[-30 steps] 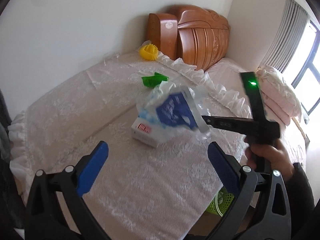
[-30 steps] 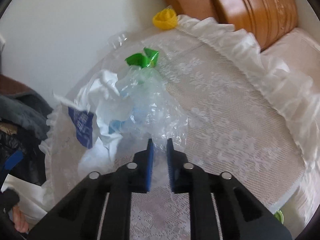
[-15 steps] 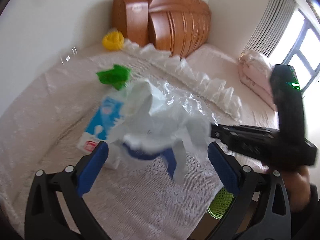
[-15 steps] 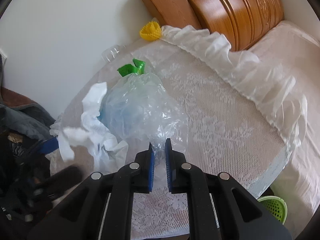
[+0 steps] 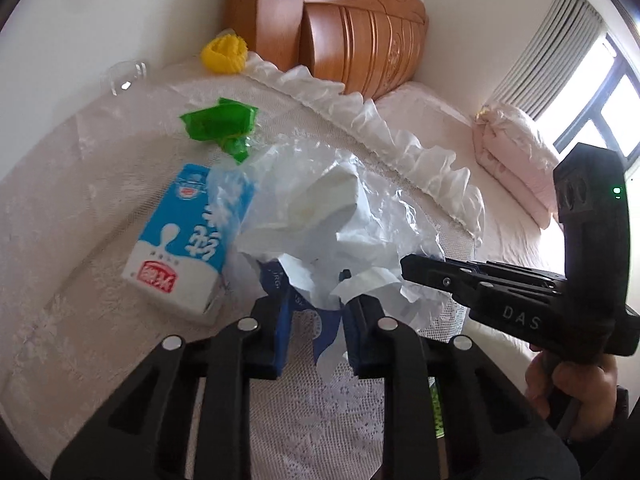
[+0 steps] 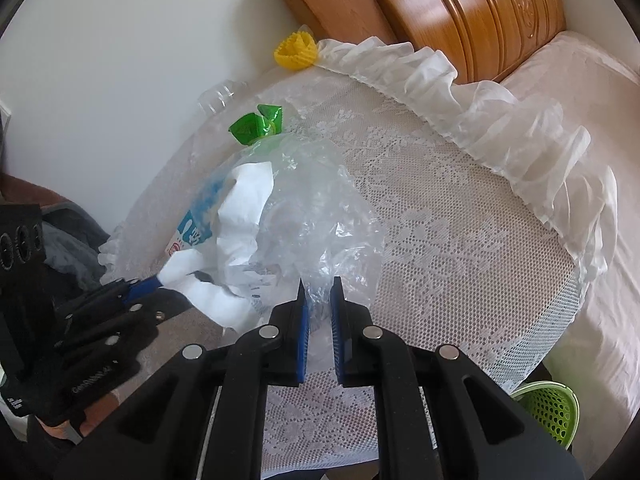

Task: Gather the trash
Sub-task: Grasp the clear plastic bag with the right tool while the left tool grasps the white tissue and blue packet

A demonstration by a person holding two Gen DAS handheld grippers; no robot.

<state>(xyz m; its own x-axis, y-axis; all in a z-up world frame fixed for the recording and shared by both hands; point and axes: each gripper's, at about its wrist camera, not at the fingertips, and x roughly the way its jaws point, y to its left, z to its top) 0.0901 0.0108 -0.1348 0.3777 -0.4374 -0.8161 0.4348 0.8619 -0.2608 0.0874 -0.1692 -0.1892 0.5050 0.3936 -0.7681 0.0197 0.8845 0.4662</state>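
Left gripper (image 5: 314, 304) jaws just closed on white wrapper (image 5: 320, 220); right gripper (image 6: 318, 300) pinches clear bag (image 6: 320, 216).

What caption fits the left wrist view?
Left tongs pinch crumpled white paper beside milk carton; right tongs hold clear plastic bag.

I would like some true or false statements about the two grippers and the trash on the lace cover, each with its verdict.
1. The right gripper is shut on the clear bag. True.
2. The left gripper stands wide open with nothing between its pads. False: its jaws have just closed on the white paper.
3. The milk carton lies on the lace cover. True.
4. The yellow foam net is inside the clear bag. False: it lies apart, far back by the wooden headboard.
5. The green wrapper is held by a gripper. False: it lies free on the cover, behind the bag.
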